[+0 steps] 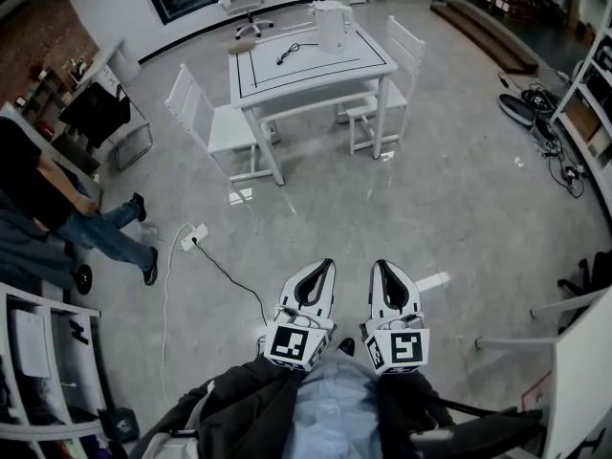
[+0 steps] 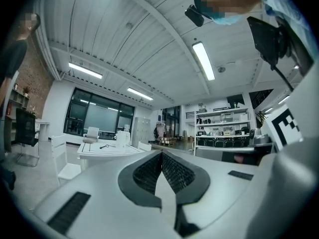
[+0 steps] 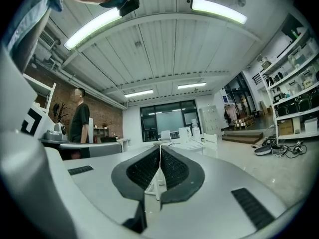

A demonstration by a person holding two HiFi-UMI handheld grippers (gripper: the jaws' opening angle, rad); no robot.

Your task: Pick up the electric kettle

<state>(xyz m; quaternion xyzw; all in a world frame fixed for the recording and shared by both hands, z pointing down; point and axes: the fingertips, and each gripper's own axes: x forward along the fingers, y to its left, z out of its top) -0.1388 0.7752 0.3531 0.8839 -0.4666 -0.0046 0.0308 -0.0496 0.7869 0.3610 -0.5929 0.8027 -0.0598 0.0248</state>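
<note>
Since the electric kettle [image 1: 331, 25] is judged to be out of reach, the left gripper [image 1: 326, 265] and right gripper [image 1: 382, 266] are carried side by side, level, with jaws fully closed on nothing. The kettle stands upright at the far edge of the white table [image 1: 316, 73], well apart, ahead across the floor.

White electric kettle [image 1: 331, 25] at the far edge of a white table [image 1: 306, 65] outlined with a thin black rectangle. White chairs [image 1: 229, 127]. Pale grey floor [image 1: 459, 208]. Left gripper [image 1: 326, 264] and right gripper [image 1: 380, 265]: white shells, black ribbed pads [image 2: 147, 176], black-and-white square-marker cubes.
</note>
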